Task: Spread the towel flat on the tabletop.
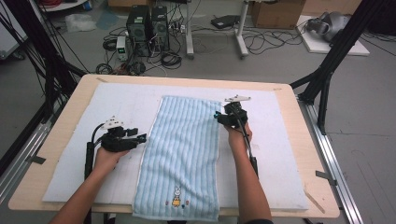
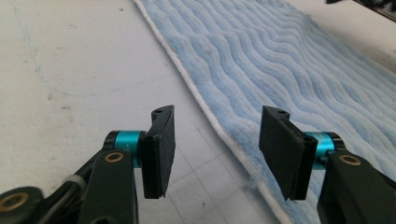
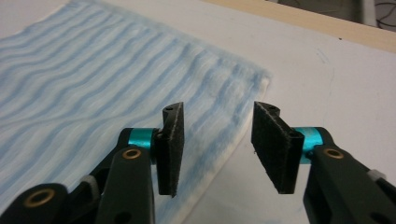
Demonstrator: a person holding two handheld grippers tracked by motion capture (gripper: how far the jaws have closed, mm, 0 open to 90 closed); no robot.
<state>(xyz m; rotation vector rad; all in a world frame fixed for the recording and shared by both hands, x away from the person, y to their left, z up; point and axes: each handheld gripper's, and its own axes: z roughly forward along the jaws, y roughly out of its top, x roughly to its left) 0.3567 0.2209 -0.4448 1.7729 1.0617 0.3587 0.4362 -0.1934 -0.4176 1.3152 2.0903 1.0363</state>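
With the light-blue towel (image 1: 184, 154) lying flat mid-table, both the left gripper (image 1: 140, 138) and right gripper (image 1: 218, 115) hang half-open and empty at its long edges, so each should pinch hem only, not mat.

Lt-blue ribbed towel (image 1: 184, 154) flat, lengthwise; near end overhangs edge

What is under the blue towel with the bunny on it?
The blue towel lies flat on a white mat spread over the wooden table. Anything beneath its middle is covered, though no bump shows.
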